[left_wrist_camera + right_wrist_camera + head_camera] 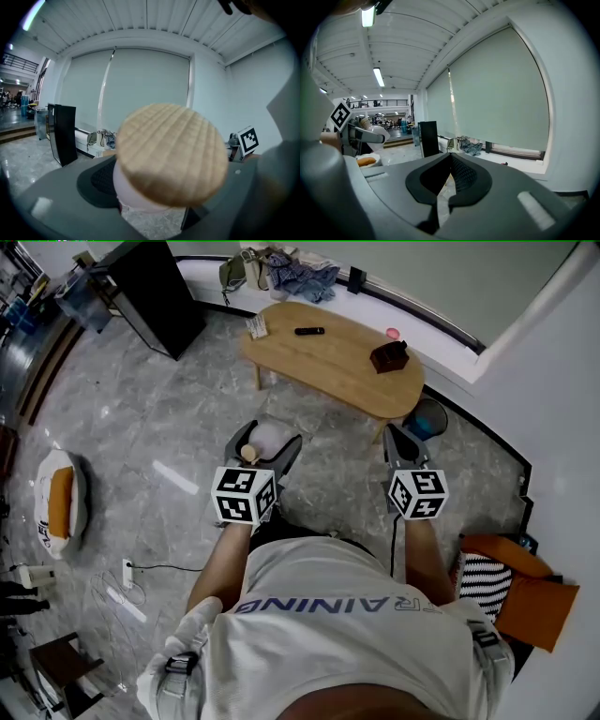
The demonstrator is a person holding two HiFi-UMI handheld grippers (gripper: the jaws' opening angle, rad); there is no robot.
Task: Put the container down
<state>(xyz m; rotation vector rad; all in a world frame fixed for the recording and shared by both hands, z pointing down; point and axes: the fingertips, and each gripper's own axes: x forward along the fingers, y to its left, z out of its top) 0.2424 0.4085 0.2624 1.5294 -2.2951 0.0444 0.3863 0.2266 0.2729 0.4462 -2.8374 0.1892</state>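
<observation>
My left gripper (263, 445) is shut on a pale white container (270, 437) with a round wooden lid (171, 154), held up in the air over the grey marble floor. In the left gripper view the lid fills the middle and the white body (127, 191) sits between the dark pads. My right gripper (402, 448) hangs level with it to the right, shut with nothing between its jaws (446, 183). The right gripper view shows the left gripper (362, 133) and the container off to the left. A low wooden table (319, 367) stands ahead of both grippers.
On the table lie a dark box (389, 356), a black remote (309, 331) and a small pink thing (393, 333). A black cabinet (150, 296) stands at far left, a bin (428, 417) by the table's right end, cushions (509, 585) at right, and an orange-and-white cushion (60, 502) at left.
</observation>
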